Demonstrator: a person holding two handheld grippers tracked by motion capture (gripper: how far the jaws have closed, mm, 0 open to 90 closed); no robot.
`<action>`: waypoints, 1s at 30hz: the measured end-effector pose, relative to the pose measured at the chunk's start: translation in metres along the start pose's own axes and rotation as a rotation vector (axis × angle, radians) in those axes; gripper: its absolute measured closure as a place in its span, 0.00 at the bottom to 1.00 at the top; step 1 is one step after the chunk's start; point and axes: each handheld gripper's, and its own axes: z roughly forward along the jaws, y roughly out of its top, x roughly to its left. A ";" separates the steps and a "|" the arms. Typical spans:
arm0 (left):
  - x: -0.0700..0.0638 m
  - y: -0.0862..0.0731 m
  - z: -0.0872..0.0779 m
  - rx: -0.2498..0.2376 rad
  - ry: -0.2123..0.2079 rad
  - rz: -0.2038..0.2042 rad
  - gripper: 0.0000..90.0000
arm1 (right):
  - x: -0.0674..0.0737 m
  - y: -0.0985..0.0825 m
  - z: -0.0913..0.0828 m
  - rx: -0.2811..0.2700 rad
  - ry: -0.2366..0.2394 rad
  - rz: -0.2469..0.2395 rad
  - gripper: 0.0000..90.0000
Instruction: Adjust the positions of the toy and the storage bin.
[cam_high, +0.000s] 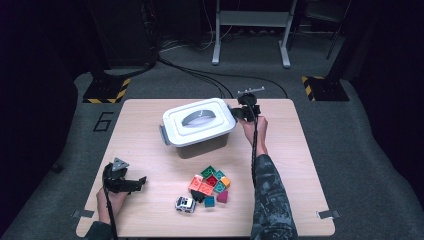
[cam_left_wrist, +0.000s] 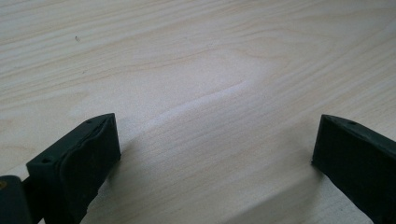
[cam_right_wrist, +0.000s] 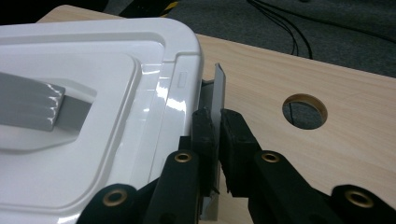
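A white storage box (cam_high: 200, 125) with a grey handle on its lid (cam_right_wrist: 84, 116) stands at the table's middle back. My right gripper (cam_high: 236, 114) is at the box's right end, shut on the grey side latch (cam_right_wrist: 218, 88), which stands up between the pads (cam_right_wrist: 204, 135). The right gripper (cam_right_wrist: 217, 137) comes in level with the lid's edge. My left gripper (cam_high: 139, 184) rests low at the front left of the table, far from the box. The left gripper (cam_left_wrist: 215, 154) is open, with bare wood between its jaws.
A pile of coloured toy blocks (cam_high: 211, 182) and a small white toy car (cam_high: 185, 204) lie at the front centre. The box's other grey latch (cam_high: 164, 135) sits at its left end. A round cable hole (cam_right_wrist: 304, 111) pierces the table (cam_high: 300, 165) beside the box.
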 end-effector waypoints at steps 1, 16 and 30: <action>0.000 0.000 0.000 -0.001 0.000 0.000 0.01 | 0.001 0.000 -0.002 0.005 -0.008 0.019 0.95; 0.000 0.000 0.000 0.000 0.000 -0.001 0.01 | -0.014 -0.022 -0.034 0.009 -0.136 0.115 0.95; 0.000 0.000 0.000 -0.005 0.000 -0.001 0.01 | -0.033 -0.045 -0.065 0.004 -0.154 0.174 0.92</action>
